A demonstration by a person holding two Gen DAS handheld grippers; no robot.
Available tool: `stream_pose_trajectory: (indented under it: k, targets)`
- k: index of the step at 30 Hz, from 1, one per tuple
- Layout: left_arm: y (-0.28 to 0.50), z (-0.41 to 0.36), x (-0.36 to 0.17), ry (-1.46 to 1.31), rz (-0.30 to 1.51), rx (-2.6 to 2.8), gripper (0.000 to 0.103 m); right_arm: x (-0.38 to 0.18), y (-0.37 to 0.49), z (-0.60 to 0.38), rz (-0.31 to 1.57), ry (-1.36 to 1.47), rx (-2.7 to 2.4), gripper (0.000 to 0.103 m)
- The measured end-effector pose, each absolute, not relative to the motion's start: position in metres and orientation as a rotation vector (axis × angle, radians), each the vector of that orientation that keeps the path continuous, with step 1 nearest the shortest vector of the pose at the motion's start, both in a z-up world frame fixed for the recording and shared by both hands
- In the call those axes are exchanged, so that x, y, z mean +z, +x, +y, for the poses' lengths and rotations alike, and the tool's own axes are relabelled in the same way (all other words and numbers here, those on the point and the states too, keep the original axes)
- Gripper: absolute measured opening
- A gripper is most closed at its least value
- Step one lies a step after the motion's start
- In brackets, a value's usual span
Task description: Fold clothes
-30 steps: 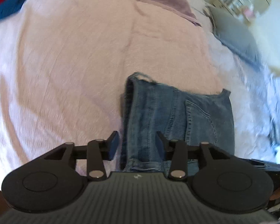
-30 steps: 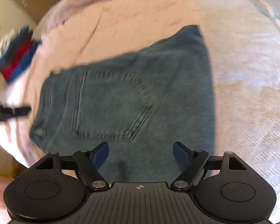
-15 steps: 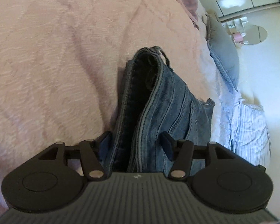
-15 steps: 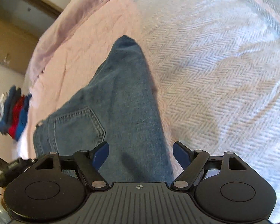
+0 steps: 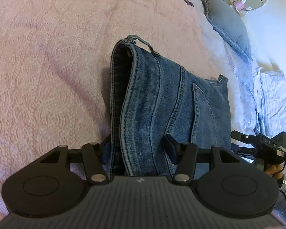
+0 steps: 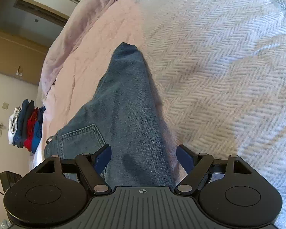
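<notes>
1. Nearest, at six o'clock in the left wrist view, the left black two-finger gripper (image 5: 138, 147) has its jaws parted, one on each side of the waistband end of a pair of folded blue denim jeans (image 5: 162, 103). Denim fills the gap, but whether the pads press it I cannot tell.
2. In the right wrist view, the right black two-finger gripper (image 6: 144, 157) is spread wide at six o'clock, straddling the jeans (image 6: 127, 114); its blue pads stand clear of the cloth, gripping nothing that I can see.
3. With a tool at each side, I judge the bundle is being either lifted or set down as one piece.
4. The jeans rest on a pink quilted bedspread (image 5: 47, 66), back pocket up, with a belt loop at twelve o'clock on the waistband. They already lie folded in layers.
5. Toward three o'clock lies a pale herringbone blanket (image 6: 219, 66).
6. Farther, at nine o'clock in the right view, a stack of folded clothes in white, navy, red and blue (image 6: 26, 126) sits at the bed's edge; perhaps finished pieces belong there.
7. Farthest, at one o'clock in the left view, is a grey pillow (image 5: 226, 21).
</notes>
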State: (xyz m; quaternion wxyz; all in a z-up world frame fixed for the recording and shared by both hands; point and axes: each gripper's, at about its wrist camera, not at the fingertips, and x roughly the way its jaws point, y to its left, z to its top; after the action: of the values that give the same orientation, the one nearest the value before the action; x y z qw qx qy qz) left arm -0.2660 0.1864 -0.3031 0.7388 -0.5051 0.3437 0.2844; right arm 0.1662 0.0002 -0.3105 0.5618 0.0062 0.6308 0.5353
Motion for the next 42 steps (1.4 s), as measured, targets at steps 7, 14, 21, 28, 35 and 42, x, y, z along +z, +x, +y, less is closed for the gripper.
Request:
stream_pose_trajectory:
  k: [7,14,21,28,35,42]
  targets:
    - [-0.269,0.191,-0.312,-1.140,0.734,0.612,0.056,-0.316,0.164,0.010,1.479,0.024,1.317,0.078]
    - [-0.279,0.189,-0.306,-1.187,0.633,0.567,0.033,-0.325,0.157,0.025,1.505,0.029,1.390,0.051]
    - [-0.275,0.188,-0.319,-1.226,0.596,0.596,0.038,-0.337,0.174,0.021,1.570,0.049,1.389,0.039]
    - [-0.272,0.191,-0.327,-1.267,0.536,0.581,0.028,-0.340,0.162,0.037,1.548,0.093,1.446,0.038]
    - [-0.270,0.177,-0.280,-1.216,0.551,0.587,0.024,-0.291,0.149,0.026,1.495,0.074,1.472,0.015]
    - [-0.310,0.160,-0.211,-1.249,0.479,0.640,0.023,-0.213,0.123,0.028,1.491,0.073,1.508,0.014]
